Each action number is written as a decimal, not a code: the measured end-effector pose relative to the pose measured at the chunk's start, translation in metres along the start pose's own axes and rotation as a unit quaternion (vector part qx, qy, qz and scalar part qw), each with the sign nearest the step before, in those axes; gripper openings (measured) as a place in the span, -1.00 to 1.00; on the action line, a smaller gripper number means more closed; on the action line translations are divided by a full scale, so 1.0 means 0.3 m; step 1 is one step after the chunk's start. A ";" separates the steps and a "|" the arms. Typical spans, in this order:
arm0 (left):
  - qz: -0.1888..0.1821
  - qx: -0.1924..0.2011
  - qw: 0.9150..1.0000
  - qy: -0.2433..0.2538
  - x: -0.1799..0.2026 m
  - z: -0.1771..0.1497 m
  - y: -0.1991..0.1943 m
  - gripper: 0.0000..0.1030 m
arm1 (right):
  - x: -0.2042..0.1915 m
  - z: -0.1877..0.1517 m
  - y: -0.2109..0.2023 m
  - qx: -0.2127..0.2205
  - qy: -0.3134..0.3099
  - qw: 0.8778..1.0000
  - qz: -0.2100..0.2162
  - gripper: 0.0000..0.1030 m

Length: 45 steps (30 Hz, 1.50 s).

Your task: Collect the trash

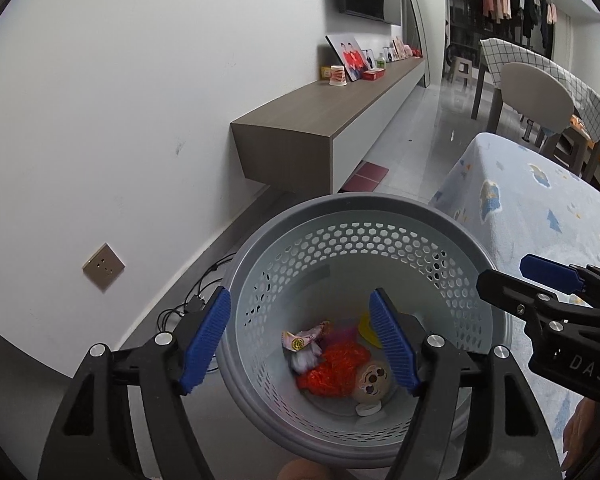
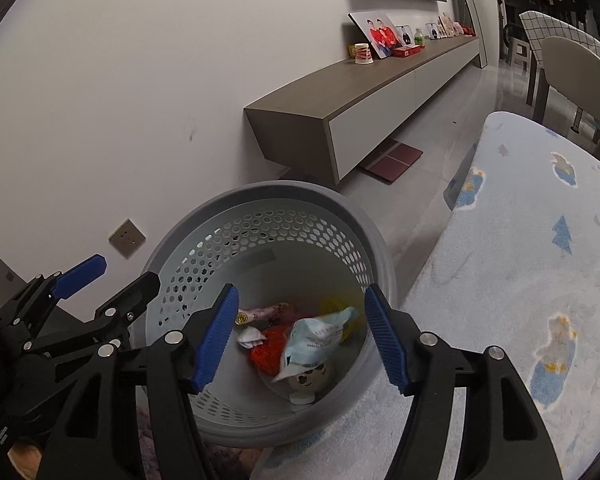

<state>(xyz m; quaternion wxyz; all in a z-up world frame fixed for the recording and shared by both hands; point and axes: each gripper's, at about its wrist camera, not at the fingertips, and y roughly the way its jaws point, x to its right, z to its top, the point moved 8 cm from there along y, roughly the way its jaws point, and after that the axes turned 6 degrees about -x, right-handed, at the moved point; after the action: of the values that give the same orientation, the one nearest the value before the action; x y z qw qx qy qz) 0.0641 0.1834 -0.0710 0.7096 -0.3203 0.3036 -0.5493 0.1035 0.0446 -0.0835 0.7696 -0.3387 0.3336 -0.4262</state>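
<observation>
A round grey basket [image 1: 356,216] with little holes in its wall stands on the floor by a white wall; a bed with a pale blue blanket [image 2: 520,280] is just beside it; both grippers hang over the basket and point down into it

The left gripper [image 1: 300,340] has its blue pads spread apart; nothing is between them; under it, at the bottom of the basket, lie a crumpled orange wrapper [image 1: 336,368], a pink and white candy wrapper [image 1: 304,336], a small round thing with a cartoon face [image 1: 374,380] and a bit of yellow

The right gripper [image 2: 300,336] is spread open too; its pads press on nothing; in its view a pale blue and white packet [image 2: 316,340] shows between the pads, inside the basket and on top of the other trash; I cannot tell if it is resting or falling

On the wall there is a plug socket [image 1: 104,266]; black cables [image 1: 188,304] lie on the floor near the basket; a long low shelf [image 1: 320,120] holds a paper cup [image 1: 338,76] and some photos
</observation>
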 end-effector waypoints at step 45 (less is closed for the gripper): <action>0.025 0.020 0.999 -0.015 -0.038 0.008 -0.023 0.87 | 0.033 -0.034 -0.009 0.004 0.010 0.999 -0.040 0.38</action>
<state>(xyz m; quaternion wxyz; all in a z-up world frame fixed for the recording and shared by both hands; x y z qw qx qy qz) 0.0596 0.1935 -0.0633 0.7335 -0.3068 0.2900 -0.5327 0.0982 0.0323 -0.0892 0.7497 -0.3448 0.3260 -0.4613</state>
